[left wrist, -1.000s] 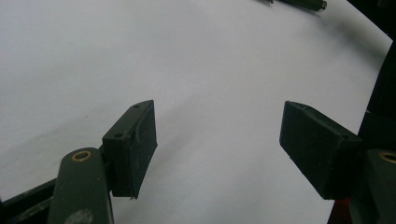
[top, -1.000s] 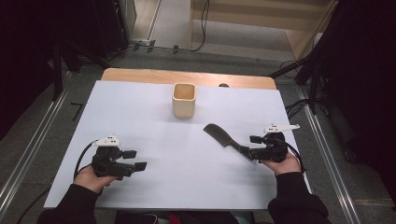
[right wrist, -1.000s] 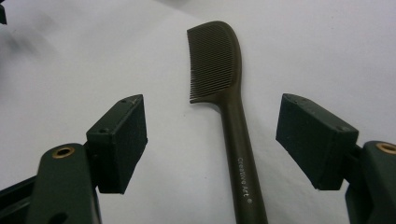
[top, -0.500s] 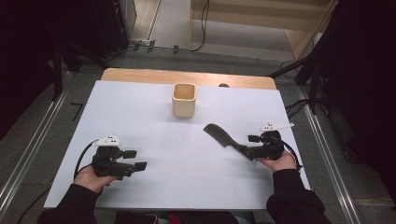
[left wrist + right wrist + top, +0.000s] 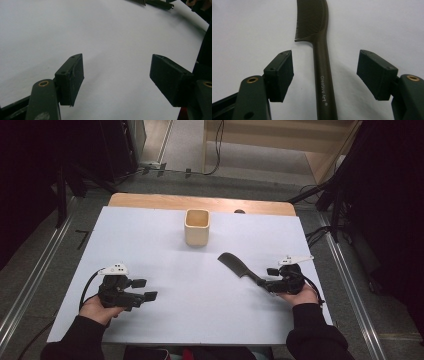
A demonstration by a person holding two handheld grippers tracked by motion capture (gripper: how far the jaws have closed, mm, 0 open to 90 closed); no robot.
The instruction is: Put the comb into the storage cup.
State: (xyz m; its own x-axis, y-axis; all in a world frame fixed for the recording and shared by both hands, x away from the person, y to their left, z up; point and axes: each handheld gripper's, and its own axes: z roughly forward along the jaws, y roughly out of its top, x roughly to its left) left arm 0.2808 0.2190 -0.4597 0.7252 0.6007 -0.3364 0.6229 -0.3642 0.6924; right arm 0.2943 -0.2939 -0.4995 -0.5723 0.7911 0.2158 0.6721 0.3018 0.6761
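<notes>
Black pads of the right hand-held gripper (image 5: pixel 325 63) stood spread wide, having just been closing inward. Straddled the handle of a brown comb (image 5: pixel 322 82), with bare gaps on both sides and no pad pressing on it yet. Lay flat on the white surface (image 5: pixel 200 315), that comb, at the person's right, its toothed end pointing away from the pads and slantwise toward a cream cup (image 5: pixel 196 227), well apart from it.

Looked like a pick-up of the comb in the making. Seemed best to keep the handle centred between the pads and close evenly, so that neither pad would nudge it aside first. Probably wise to bite on the round handle a little behind the teeth, not on the thin toothed part, which could twist or slip. Called for pads kept low, close to the surface, since the handle sat thin against it, and for a firm squeeze before any lift. Likely to droop at the far end if gripped too near the tip of the handle.

Rested near the front left of the surface, the left hand-held gripper (image 5: pixel 116 72), jaws likewise spread, nothing between them.

Counted: two hand-held grippers, one comb, one cup, one white surface.
</notes>
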